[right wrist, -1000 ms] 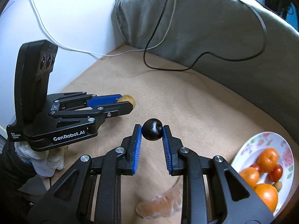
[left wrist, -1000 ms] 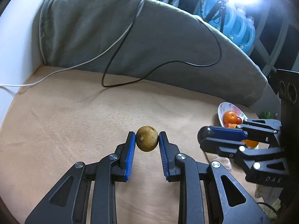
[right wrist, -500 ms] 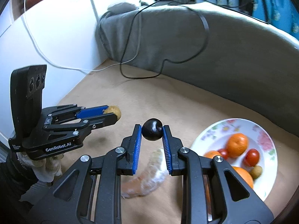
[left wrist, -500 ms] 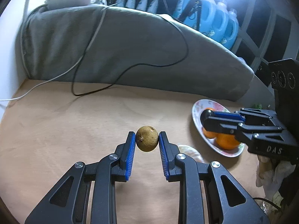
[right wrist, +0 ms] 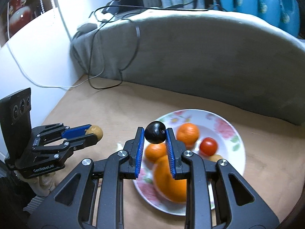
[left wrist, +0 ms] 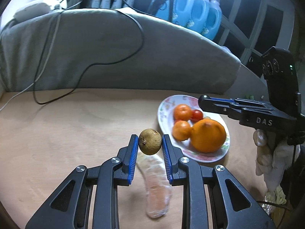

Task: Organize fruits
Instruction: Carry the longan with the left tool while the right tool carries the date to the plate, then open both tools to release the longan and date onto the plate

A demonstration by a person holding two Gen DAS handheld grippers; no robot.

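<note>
My left gripper (left wrist: 150, 143) is shut on a small brown round fruit (left wrist: 150, 141) and holds it above the table, just left of the floral plate (left wrist: 164, 105). My right gripper (right wrist: 154, 133) is shut on a small black round fruit (right wrist: 155, 132) and holds it over the plate's (right wrist: 228, 131) near-left part. The plate holds a large orange (left wrist: 208, 135), two small oranges (left wrist: 182, 111), a red cherry tomato (right wrist: 208, 146) and a small tan fruit. The left gripper also shows in the right wrist view (right wrist: 95, 131), the right gripper in the left wrist view (left wrist: 204, 97).
A plastic-wrapped elongated item (left wrist: 155, 181) lies on the tan table under my left gripper. A grey cushion (left wrist: 114, 47) with black and white cables (left wrist: 85, 70) runs along the back. Blue bottles (left wrist: 192, 9) stand behind it. A white wall (right wrist: 38, 47) bounds the left side.
Both grippers have moved right toward the plate with their fruits held. The right gripper now hangs over the plate; the left is beside its rim.
</note>
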